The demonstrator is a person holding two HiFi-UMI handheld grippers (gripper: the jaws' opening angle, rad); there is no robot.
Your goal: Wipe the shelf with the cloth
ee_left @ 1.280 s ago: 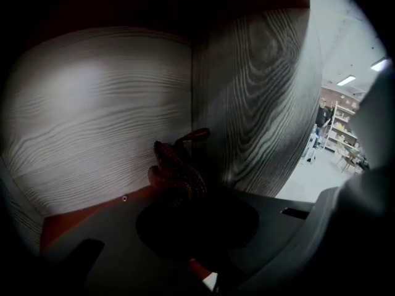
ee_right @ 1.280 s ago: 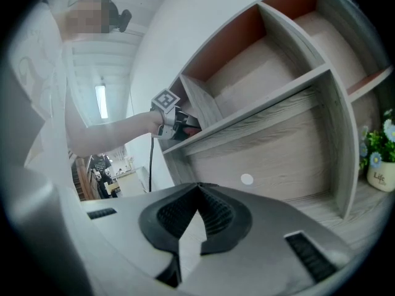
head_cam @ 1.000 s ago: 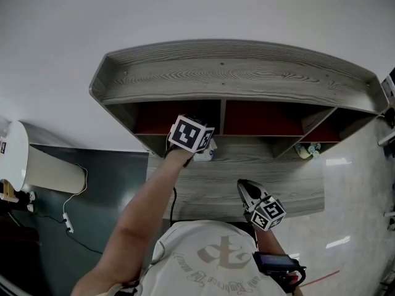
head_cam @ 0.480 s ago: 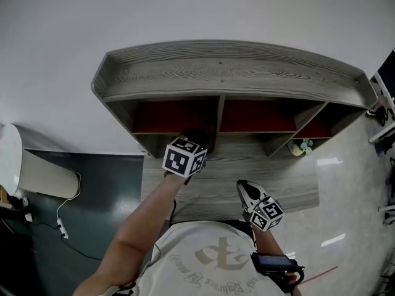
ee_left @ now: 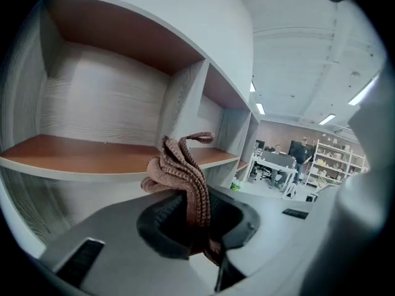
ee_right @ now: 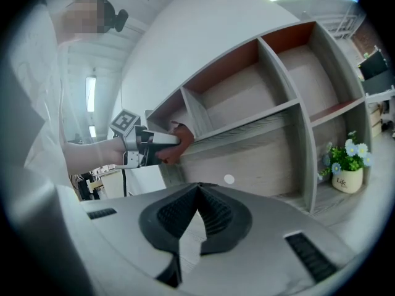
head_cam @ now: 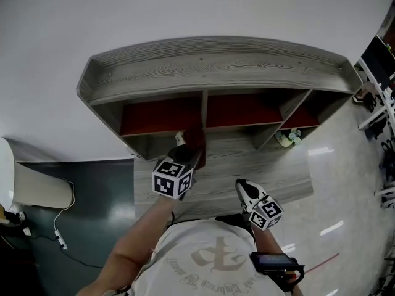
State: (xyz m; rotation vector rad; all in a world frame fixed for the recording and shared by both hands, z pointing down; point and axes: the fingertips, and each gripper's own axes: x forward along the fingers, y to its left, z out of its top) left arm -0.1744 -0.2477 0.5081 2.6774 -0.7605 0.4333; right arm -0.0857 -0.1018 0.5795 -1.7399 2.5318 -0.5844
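The grey wooden shelf unit [head_cam: 216, 66] has reddish-brown boards [head_cam: 160, 113] and stands against a white wall. My left gripper [head_cam: 183, 151] is shut on a bunched brown knitted cloth [head_cam: 195, 138], in front of the divider between the left and middle compartments. In the left gripper view the cloth [ee_left: 183, 171] rises from the closed jaws of the left gripper [ee_left: 196, 219], with the shelf board [ee_left: 86, 153] just beyond. My right gripper [head_cam: 243, 187] hangs lower, near the person's body; its jaws are shut with nothing in them. The right gripper view shows the right gripper [ee_right: 197, 195], the left gripper [ee_right: 162, 143] and the cloth [ee_right: 179, 142].
A small pot of flowers [head_cam: 288, 138] sits in the lower right compartment, also the flower pot [ee_right: 347, 166] in the right gripper view. A white appliance [head_cam: 24, 180] with a cable stands at the left. Desks and people [ee_left: 296, 159] are far behind.
My left gripper has drawn back out of the shelf compartment toward the person, carrying the cloth. The right gripper has stayed put.
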